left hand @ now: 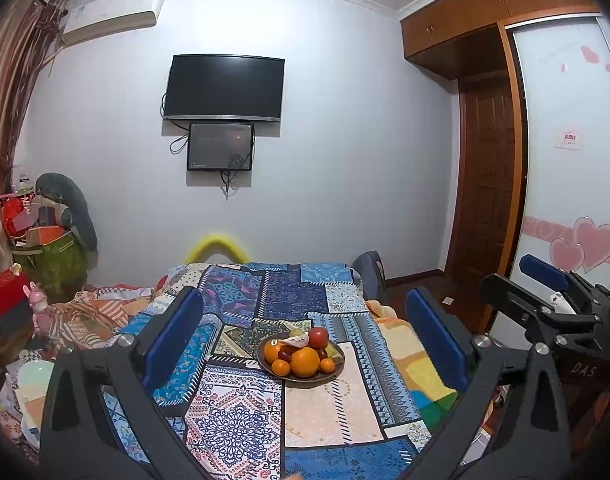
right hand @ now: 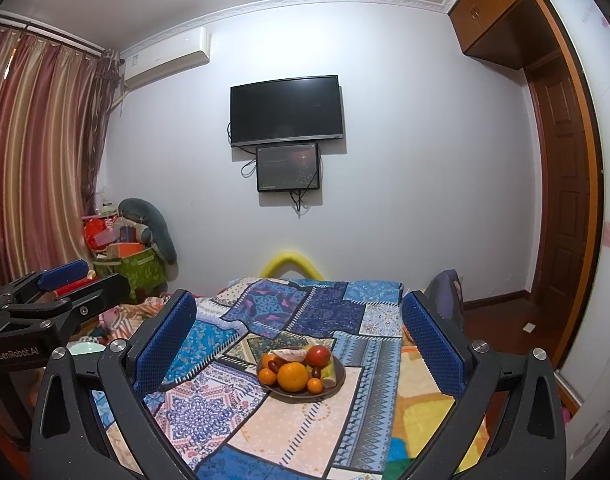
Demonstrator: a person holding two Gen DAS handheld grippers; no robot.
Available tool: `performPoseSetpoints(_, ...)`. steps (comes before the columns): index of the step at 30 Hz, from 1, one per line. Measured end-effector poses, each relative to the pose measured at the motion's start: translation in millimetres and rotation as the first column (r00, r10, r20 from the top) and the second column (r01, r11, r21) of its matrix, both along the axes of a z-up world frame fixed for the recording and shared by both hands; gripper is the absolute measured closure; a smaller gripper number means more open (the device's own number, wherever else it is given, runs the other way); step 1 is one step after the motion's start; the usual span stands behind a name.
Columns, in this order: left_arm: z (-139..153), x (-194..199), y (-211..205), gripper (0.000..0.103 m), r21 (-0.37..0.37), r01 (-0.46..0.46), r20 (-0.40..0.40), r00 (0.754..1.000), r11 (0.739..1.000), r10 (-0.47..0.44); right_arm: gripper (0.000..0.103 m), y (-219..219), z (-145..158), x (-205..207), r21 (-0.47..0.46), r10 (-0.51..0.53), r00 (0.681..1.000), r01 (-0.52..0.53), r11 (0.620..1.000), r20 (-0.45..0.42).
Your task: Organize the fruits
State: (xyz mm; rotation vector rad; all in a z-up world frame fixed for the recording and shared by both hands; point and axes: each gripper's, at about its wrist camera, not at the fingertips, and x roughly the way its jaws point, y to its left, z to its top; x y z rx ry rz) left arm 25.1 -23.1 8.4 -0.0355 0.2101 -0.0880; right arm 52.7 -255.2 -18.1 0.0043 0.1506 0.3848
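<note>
Nearest the lens in the left wrist view, the left gripper (left hand: 305, 336) fills the lower frame, its blue-padded fingers (left hand: 173, 336) spread wide apart with nothing between them. In the right wrist view the right gripper (right hand: 301, 344) stands the same way, jaws wide and empty. Each gripper also shows in the other's picture: the right one at the right edge of the left view, the left one at the left edge of the right view.

Below and beyond the fingers lies a patchwork cloth (left hand: 329, 400) in blue, cream and pink panels, covering the surface that runs up the middle of the frame. On it, in the lower centre of both views, sits a dark round plate (left hand: 333, 374) heaped with fruit: a large orange (left hand: 305, 362) at the front, smaller oranges beside it, a red apple (left hand: 319, 337) at the back and small dark red fruits between. The plate lies ahead of both grippers, framed between the finger pairs but well apart from them; neither touches it.

Past the far end of the cloth a yellow curved tube (left hand: 217, 246) rises. Clutter of boxes and a grey cushion (left hand: 71, 208) is piled at middle left. On the far white wall hang a dark television (left hand: 224, 88) with a smaller screen (left hand: 220, 146) under it, and an air conditioner (left hand: 113, 14) at upper left. Striped curtains (right hand: 37, 152) hang at left; a wooden door (left hand: 489, 184) and cabinets stand at right.
</note>
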Motion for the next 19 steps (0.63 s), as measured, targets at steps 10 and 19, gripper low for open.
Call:
performPoseSetpoints(10, -2.3, 1.0, -1.2, 0.000, 0.008, 0.009, -0.005, 1.000, 1.000, -0.009, 0.000, -0.8, -0.7, 1.1, 0.003, -0.001, 1.000, 0.001, 1.000, -0.006)
performPoseSetpoints(19, -6.8, 7.8, 1.3, 0.000, 0.006, 0.017, -0.025, 1.000, 1.000, -0.017, 0.000, -0.7, -6.0, 7.8, 0.000, -0.007, 1.000, 0.007, 1.000, -0.026)
